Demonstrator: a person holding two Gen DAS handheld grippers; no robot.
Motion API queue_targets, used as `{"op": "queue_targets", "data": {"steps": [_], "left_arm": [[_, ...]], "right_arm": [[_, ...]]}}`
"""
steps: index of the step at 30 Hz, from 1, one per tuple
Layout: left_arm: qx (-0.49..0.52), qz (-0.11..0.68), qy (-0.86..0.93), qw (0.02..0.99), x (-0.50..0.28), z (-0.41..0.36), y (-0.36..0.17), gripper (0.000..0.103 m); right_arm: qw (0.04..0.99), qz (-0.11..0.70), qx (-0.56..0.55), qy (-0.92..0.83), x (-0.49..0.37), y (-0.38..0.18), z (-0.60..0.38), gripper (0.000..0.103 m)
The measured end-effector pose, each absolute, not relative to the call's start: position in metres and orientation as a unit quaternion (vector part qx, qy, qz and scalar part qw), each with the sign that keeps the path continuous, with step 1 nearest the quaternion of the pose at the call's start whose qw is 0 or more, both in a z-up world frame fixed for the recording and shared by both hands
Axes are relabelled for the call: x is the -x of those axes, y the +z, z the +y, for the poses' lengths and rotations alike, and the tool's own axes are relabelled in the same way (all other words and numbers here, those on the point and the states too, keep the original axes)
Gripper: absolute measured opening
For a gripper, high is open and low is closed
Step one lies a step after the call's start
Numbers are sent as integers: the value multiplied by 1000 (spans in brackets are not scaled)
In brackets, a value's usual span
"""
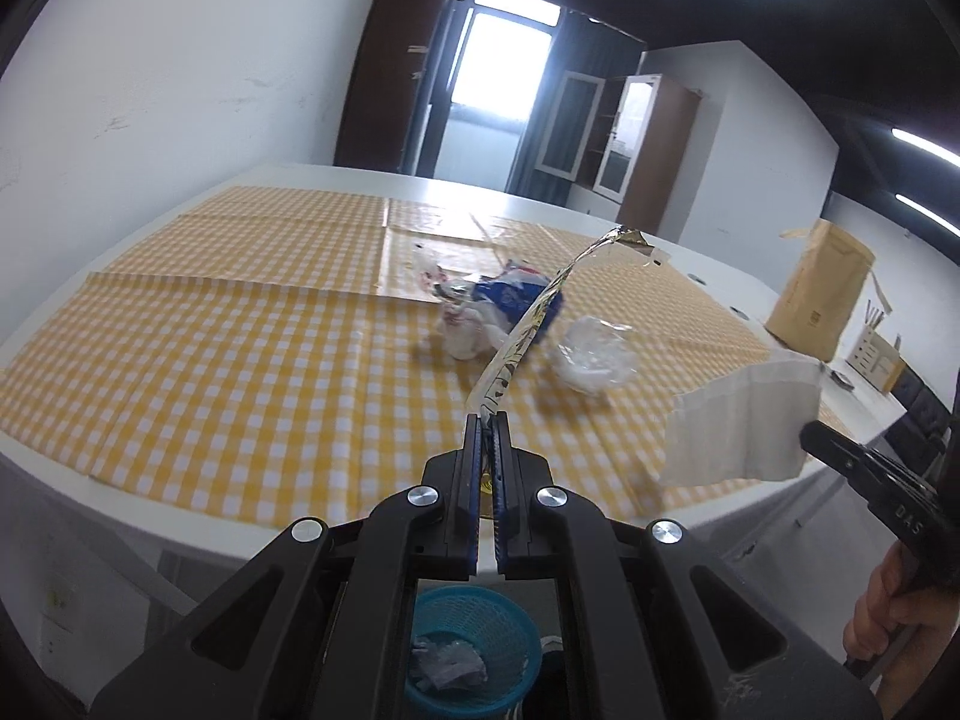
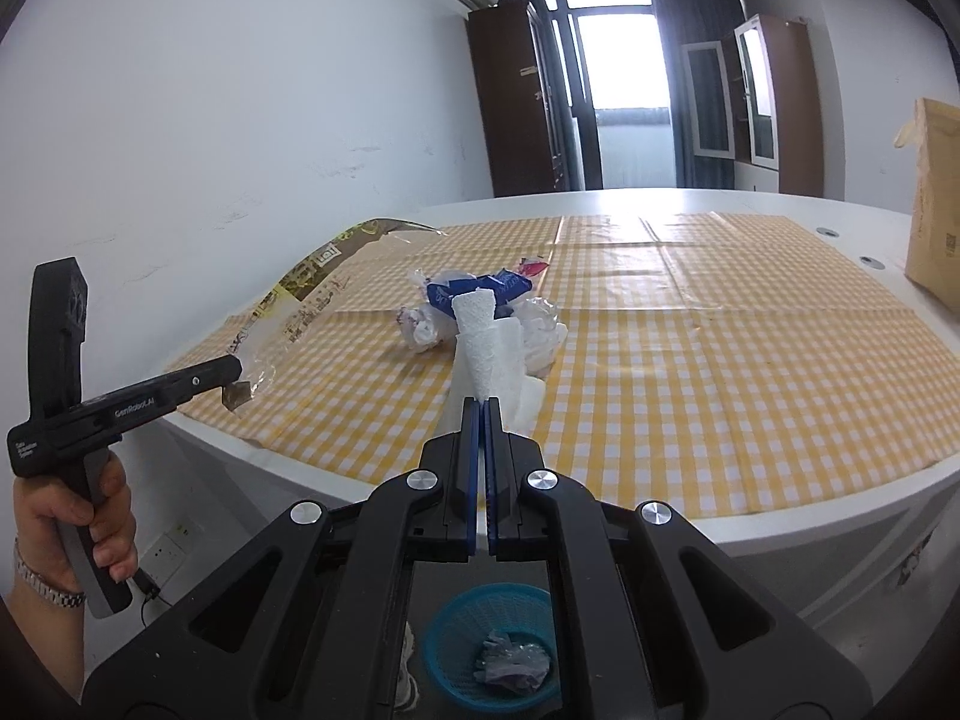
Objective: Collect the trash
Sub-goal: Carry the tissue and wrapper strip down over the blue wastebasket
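My left gripper (image 1: 487,417) is shut on a long clear printed plastic wrapper (image 1: 540,312) that arcs up over the table; the same wrapper (image 2: 312,294) and left gripper (image 2: 231,369) show at the left of the right wrist view. My right gripper (image 2: 482,403) is shut on a white paper towel (image 2: 480,342), which also shows as a hanging sheet (image 1: 744,420) with the right gripper (image 1: 810,435) in the left wrist view. More trash lies on the checked cloth: a blue packet (image 1: 510,294), crumpled white paper (image 2: 543,330) and a clear plastic ball (image 1: 594,354).
A blue mesh basket (image 1: 474,654) holding crumpled trash stands on the floor below both grippers, also seen as the basket (image 2: 489,648). The white table (image 2: 780,516) bears a yellow checked cloth (image 1: 240,360). A brown paper bag (image 1: 822,294) stands at the far right. A hand (image 2: 72,516) holds the left gripper's handle.
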State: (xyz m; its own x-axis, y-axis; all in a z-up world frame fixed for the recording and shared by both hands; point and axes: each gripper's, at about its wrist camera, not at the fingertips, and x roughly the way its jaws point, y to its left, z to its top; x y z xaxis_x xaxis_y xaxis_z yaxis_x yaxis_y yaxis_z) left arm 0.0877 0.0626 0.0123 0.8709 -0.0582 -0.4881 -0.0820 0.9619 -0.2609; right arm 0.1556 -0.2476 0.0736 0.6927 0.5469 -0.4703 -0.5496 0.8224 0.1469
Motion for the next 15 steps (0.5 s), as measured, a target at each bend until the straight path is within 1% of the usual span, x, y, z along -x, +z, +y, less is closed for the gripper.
{"op": "queue_targets", "data": {"steps": [15], "left_arm": [[122,259,-41,957,-14,26,0,2]], "right_arm": [[918,245,17,313,-81,78,-263,1]]}}
